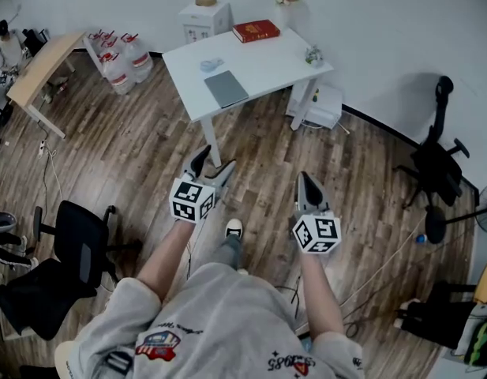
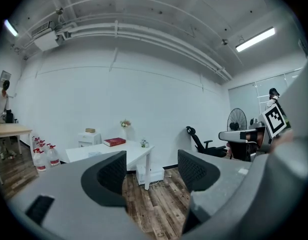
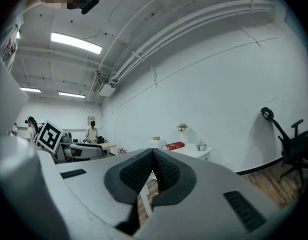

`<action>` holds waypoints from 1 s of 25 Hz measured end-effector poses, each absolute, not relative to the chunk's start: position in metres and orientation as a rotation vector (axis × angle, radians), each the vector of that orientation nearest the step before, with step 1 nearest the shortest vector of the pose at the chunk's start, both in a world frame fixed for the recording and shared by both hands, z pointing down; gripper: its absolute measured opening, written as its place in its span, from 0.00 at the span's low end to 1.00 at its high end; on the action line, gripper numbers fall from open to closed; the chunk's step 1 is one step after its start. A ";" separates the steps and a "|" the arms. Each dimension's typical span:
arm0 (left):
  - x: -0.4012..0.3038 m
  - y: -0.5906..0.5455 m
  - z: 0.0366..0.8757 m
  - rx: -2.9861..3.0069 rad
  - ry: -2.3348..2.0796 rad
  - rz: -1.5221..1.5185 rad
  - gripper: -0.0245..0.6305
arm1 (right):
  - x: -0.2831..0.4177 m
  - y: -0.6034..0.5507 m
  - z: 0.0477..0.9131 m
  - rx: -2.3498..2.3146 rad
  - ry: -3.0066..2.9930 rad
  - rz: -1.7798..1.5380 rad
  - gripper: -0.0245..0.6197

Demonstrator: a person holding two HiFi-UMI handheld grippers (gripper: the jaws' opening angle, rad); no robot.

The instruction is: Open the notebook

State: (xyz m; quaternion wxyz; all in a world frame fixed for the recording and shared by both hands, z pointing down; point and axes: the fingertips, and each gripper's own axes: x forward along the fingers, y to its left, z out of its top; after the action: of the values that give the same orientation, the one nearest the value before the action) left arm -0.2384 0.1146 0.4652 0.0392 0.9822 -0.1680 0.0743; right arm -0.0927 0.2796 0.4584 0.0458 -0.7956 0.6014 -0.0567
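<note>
**Tongs.** The left tongs [image 1: 214, 164] are spread, and the left gripper view shows only floor and room between the jaws. The right tongs [image 1: 308, 181] are pressed together on nothing. Both are held over the wooden floor [image 1: 251, 144], short of the desk [image 1: 286, 58], and point toward it.

**Position of the workpiece.** The notebook [image 1: 226, 88] is grey and closed. It lies flat on the desk close to the near edge, well apart from both tongs. In the head view it sits ahead of the left tongs and slightly to their right, and ahead and well to the left of the right tongs. The left tongs are judged the nearer.

**Axis.** The long axis of the notebook runs away from the person and leans slightly left toward the far end, in line with the desk's own skew. Which long edge carries the spine cannot be told.

**Beyond.** A red book [image 1: 256, 30] lies at the far edge of the desk, clear of the notebook.
</note>
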 end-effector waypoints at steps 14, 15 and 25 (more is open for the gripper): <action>-0.079 -0.028 0.471 3.042 -0.375 0.282 0.52 | 0.056 0.145 0.457 -2.518 1.731 -0.208 0.03; -0.069 -0.039 0.470 3.043 -0.370 0.280 0.52 | 0.066 0.135 0.456 -2.524 1.725 -0.206 0.03; 0.003 -0.124 0.484 3.038 -0.349 0.299 0.52 | 0.134 0.047 0.465 -2.527 1.718 -0.209 0.03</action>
State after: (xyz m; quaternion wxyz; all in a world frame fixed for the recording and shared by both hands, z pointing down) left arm 0.0034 -0.1244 0.4842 0.0347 0.9881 -0.1135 0.0974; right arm 0.1341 0.0466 0.4649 0.0395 -0.8243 0.5606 -0.0683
